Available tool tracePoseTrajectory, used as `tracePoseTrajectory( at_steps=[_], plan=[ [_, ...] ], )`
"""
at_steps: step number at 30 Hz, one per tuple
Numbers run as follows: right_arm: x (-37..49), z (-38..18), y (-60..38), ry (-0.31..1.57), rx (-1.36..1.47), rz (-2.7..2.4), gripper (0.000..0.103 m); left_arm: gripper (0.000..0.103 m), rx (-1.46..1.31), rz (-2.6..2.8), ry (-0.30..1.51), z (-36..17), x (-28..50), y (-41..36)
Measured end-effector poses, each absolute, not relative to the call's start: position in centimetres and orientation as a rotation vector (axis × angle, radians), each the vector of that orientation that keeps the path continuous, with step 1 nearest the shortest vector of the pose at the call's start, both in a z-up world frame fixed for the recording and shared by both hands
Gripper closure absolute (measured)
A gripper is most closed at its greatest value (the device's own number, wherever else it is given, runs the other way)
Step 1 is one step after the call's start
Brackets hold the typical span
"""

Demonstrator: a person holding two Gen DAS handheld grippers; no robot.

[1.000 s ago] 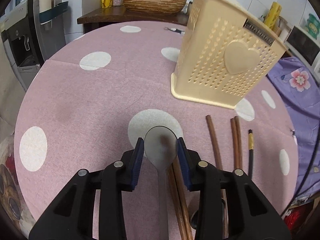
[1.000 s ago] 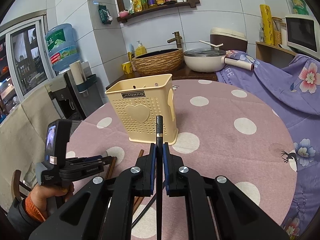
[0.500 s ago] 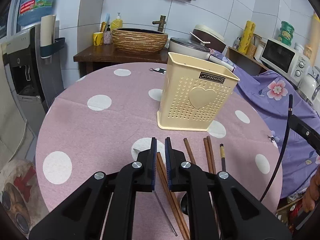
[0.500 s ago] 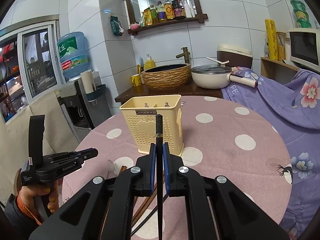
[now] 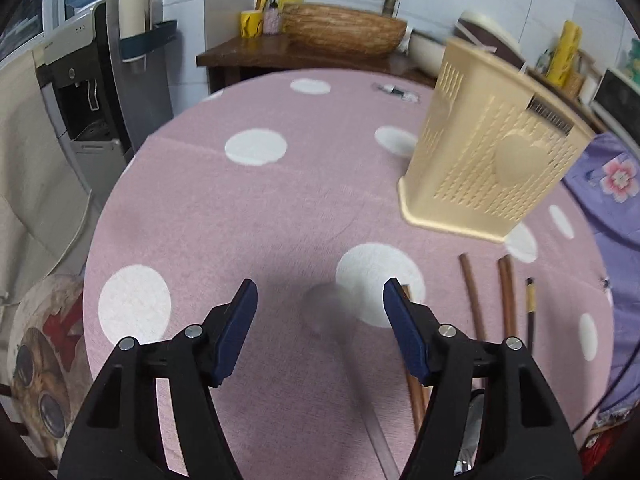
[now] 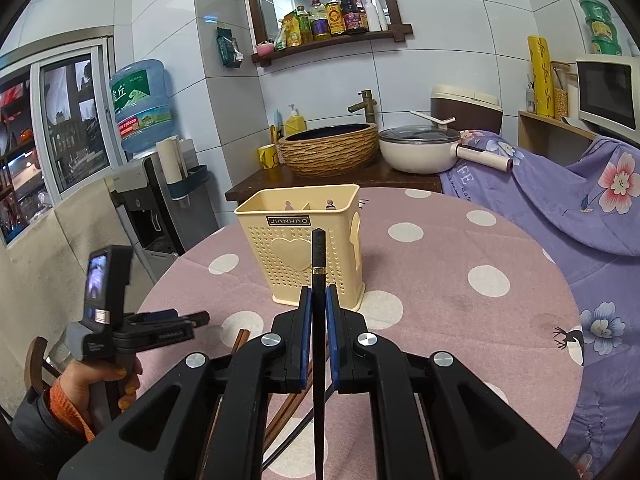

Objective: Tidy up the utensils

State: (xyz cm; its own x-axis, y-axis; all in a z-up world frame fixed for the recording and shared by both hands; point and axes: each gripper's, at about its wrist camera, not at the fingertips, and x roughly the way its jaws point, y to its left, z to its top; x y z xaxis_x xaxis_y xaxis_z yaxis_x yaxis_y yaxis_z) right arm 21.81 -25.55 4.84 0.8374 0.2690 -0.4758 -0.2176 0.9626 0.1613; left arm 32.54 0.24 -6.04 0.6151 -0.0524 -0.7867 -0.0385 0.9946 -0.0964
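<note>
My left gripper (image 5: 320,284) hangs over the pink dotted tablecloth (image 5: 280,208), its jaws opening wide. A blurred grey spoon (image 5: 322,306) shows between them, and the pads are clear of it. Right of it lie brown chopsticks (image 5: 472,304) and a black chopstick with a gold band (image 5: 530,308), in front of the cream perforated utensil holder (image 5: 492,168). My right gripper (image 6: 319,292) is shut on another black chopstick (image 6: 319,264), which points up towards the holder (image 6: 300,248). The right wrist view shows the left gripper (image 6: 196,318) held by a hand (image 6: 100,380) at the left.
Behind the table stand a water dispenser (image 6: 140,184), a wicker basin (image 6: 328,152) and a white pot (image 6: 420,148). Purple flowered cloth (image 6: 580,200) covers the right side. A printed stool (image 5: 40,360) is low on the left, and a black cable (image 5: 616,384) hangs at the right.
The left jaws went from around the spoon's bowl to shut and raised, and now stand wide and lower over the cloth, with the spoon blurred between them. The right gripper keeps its chopstick.
</note>
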Motion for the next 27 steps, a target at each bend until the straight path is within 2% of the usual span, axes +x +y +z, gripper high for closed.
tracePoseTrajectory(
  at_steps=[2,3,5,14,23,27],
  plan=[
    [21.8,4.8,-25.5,0.52,0.103,0.258,0.096,0.04,-0.094,0.023,0.947,-7.2,33.4,0.0],
    [21.8,4.7,-25.5,0.521,0.101,0.257,0.096,0.047,-0.093,0.032,0.969,-7.8,33.8,-0.1],
    [21.9,4.7,-25.6,0.524,0.103,0.255,0.096,0.05,-0.068,0.048,0.998,-8.6,34.2,-0.5],
    [22.1,4.2,-25.9,0.539,0.121,0.253,0.096,0.066,-0.021,0.053,1.004,-8.4,34.1,-1.5],
    [22.1,4.1,-26.1,0.541,0.125,0.248,0.096,0.066,-0.051,0.028,0.988,-8.5,34.3,-1.6],
    [21.9,4.3,-26.3,0.531,0.129,0.248,0.096,0.066,-0.105,-0.013,0.918,-7.1,33.4,-1.2]
  ],
)
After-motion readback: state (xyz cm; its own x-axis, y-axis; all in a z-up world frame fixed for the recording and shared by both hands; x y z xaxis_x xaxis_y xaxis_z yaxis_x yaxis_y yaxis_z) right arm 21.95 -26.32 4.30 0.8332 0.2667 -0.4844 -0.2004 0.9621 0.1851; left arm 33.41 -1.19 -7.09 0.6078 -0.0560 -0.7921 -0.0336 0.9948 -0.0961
